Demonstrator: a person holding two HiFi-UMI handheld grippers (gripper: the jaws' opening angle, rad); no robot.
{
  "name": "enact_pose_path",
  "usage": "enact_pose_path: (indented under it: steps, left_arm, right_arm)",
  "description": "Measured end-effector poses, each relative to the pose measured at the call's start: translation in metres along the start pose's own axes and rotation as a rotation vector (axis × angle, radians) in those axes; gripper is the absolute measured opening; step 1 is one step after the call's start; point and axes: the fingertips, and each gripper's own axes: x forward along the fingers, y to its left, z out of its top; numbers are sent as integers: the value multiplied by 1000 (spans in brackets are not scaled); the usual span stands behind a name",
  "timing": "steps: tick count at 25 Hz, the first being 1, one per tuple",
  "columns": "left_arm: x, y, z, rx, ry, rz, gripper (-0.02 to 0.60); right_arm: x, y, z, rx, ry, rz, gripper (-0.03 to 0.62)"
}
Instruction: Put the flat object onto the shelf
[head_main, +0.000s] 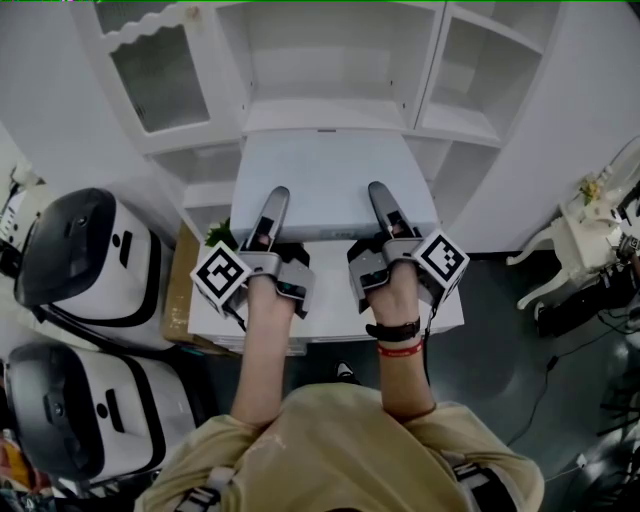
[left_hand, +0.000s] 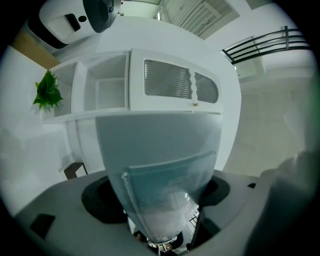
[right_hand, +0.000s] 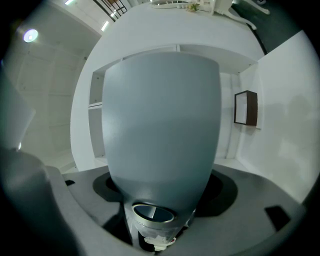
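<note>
The flat object (head_main: 330, 180) is a broad white slab held level in front of the white shelf unit (head_main: 330, 60). My left gripper (head_main: 276, 198) grips its near left part, with the dark upper finger lying on top. My right gripper (head_main: 380, 192) grips the near right part the same way. Both are shut on it; the lower fingers are hidden beneath. In the left gripper view the pale slab (left_hand: 160, 145) fills the middle, with the shelf's compartments (left_hand: 105, 85) beyond. In the right gripper view the slab (right_hand: 160, 125) likewise covers the jaws, with shelf boards (right_hand: 95, 105) behind.
A white table (head_main: 330, 315) stands below my hands, with a green plant (head_main: 218, 235) and a cardboard sheet (head_main: 180, 290) at its left. Two white-and-black machines (head_main: 80, 250) (head_main: 70, 410) stand at the left. White ornate furniture (head_main: 590, 215) and cables (head_main: 590, 300) are at the right.
</note>
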Motion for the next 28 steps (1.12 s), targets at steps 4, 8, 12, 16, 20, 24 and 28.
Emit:
enact_pose_path:
  steps: [4,8,12,16,20,24,28]
  left_arm:
    - [11,-4,2,1,3,-12,374]
    - [21,-9,3,7,4,-29,374]
    - [34,-10,8,4,3,-39,374]
    - [47,-10,15,7,2,-45,373]
    - [52,-7,15,5,2,-48,374]
    - [52,-4,16,7,-2,-53,374]
    - [56,-1,18,9,-10,-45,374]
  right_arm:
    - [9,8,8,-9,-5,22,357]
    - [17,14,14,-17,-5,41,357]
    - [28,18,19,-20,-6,52,357]
    - [42,21,24,-25,-6,56,357]
    - [46,19,27,-26,-5,57,357]
    - [48,17,27,-30,-2,62,359]
    - [53,15,29,-25,5,61,359]
